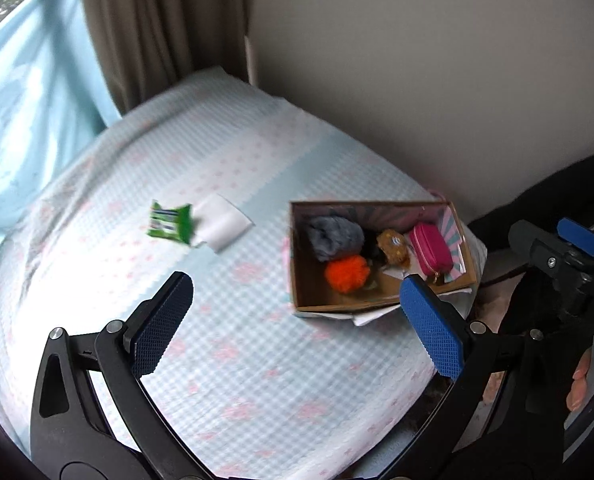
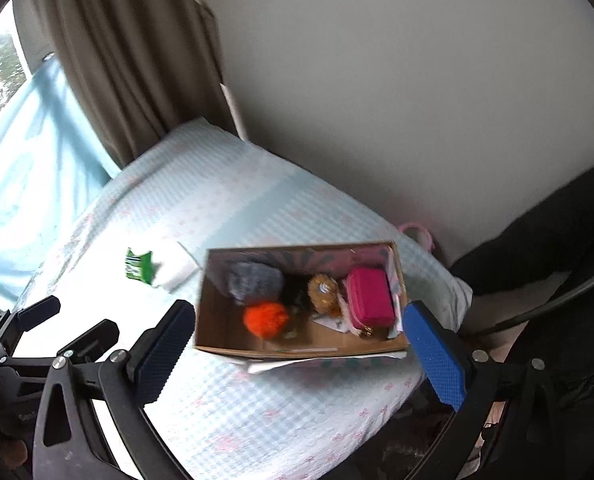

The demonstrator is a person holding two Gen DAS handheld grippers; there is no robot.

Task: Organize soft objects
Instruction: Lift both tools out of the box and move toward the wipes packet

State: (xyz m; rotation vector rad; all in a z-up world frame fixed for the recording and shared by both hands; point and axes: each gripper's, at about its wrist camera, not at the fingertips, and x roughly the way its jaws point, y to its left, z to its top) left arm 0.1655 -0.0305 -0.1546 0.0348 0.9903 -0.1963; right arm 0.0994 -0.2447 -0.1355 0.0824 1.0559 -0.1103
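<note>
Open brown cardboard box on checkered bedspread holds grey fluffy ball, orange pompom just in front, small brown plush, and magenta zip pouch at right end. Green wrapped packet lies well apart, touching white folded tissue.

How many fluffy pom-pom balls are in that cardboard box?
2: a grey pom-pom at the box's back left, and an orange pom-pom in front of it. Others may be hidden beneath.

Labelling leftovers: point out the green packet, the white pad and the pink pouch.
green packet (image 1: 169,222), left wrist view, its middle.
white pad (image 1: 225,224), left wrist view, its centre.
pink pouch (image 2: 371,298), right wrist view, top face.
</note>
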